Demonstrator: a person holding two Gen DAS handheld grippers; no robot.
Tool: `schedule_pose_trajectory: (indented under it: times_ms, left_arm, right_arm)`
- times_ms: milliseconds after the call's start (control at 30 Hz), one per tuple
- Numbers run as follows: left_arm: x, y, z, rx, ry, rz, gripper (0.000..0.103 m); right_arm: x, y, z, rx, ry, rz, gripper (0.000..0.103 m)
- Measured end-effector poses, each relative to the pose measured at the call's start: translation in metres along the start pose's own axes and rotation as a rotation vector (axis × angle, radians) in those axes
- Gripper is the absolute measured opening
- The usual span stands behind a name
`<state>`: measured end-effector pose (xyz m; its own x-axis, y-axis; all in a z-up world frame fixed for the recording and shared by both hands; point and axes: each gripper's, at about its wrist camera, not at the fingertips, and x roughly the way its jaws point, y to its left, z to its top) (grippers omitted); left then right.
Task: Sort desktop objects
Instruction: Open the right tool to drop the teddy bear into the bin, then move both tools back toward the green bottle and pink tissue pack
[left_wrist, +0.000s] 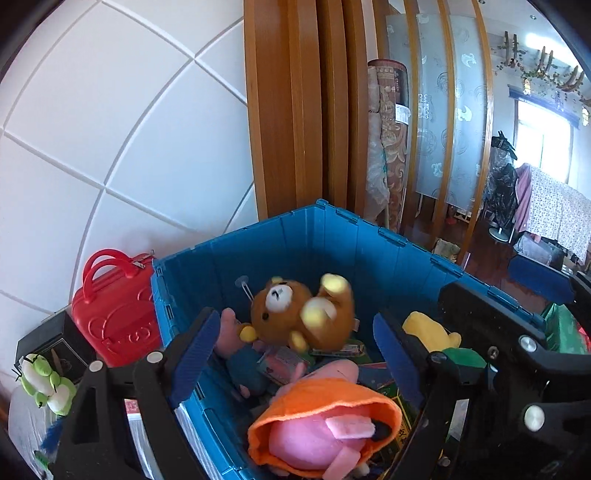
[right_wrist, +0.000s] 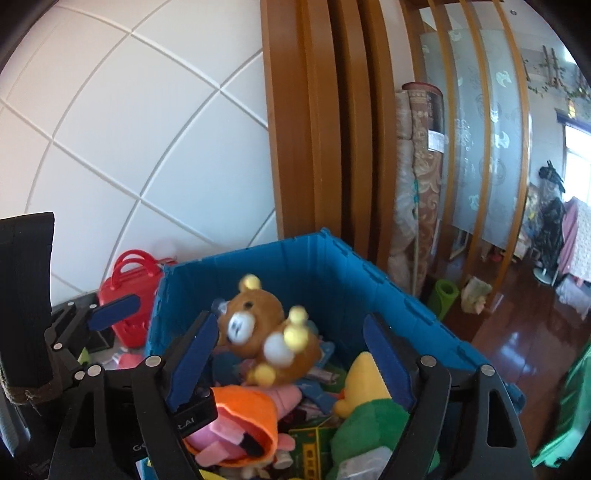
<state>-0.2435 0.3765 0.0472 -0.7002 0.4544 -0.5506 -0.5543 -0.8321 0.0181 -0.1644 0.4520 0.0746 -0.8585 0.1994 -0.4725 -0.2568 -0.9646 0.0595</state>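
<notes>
A blue plastic bin (left_wrist: 314, 243) (right_wrist: 332, 266) holds a heap of toys. Over the heap is a brown bear plush (left_wrist: 295, 314) (right_wrist: 266, 332), blurred in both views, with no pad touching it. My left gripper (left_wrist: 295, 316) is open above the bin's near side, the bear showing between its blue pads. My right gripper (right_wrist: 288, 319) is open too, right beside it. A pink plush in an orange hood (left_wrist: 325, 417) (right_wrist: 243, 417) lies at the front of the heap. A yellow and green plush (right_wrist: 365, 391) lies at the right.
A red toy case (left_wrist: 114, 310) (right_wrist: 129, 288) stands left of the bin against the white tiled wall. A green frog plush (left_wrist: 44, 384) and a black box (left_wrist: 55, 339) sit further left. Behind the bin are a wooden door frame (left_wrist: 280, 110), rolled carpets (right_wrist: 417, 184) and a green mat roll (right_wrist: 445, 299).
</notes>
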Motion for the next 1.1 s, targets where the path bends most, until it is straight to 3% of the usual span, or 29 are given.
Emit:
schedule_pose_trajectory:
  times_ms: [67, 700, 1100]
  left_arm:
    - [-0.018, 0.024, -0.010, -0.020, 0.013, -0.009, 0.085]
    - [-0.015, 0.043, -0.044, -0.069, 0.170, 0.045, 0.085]
    - [-0.053, 0.096, -0.065, -0.114, 0.168, 0.115, 0.085]
  right_arm:
    - [0.000, -0.001, -0.002, 0.000, 0.003, 0.001, 0.083]
    - [0.005, 0.017, -0.028, -0.064, 0.119, -0.021, 0.087]
    - [-0.007, 0.080, -0.033, -0.137, 0.127, 0.045, 0.088]
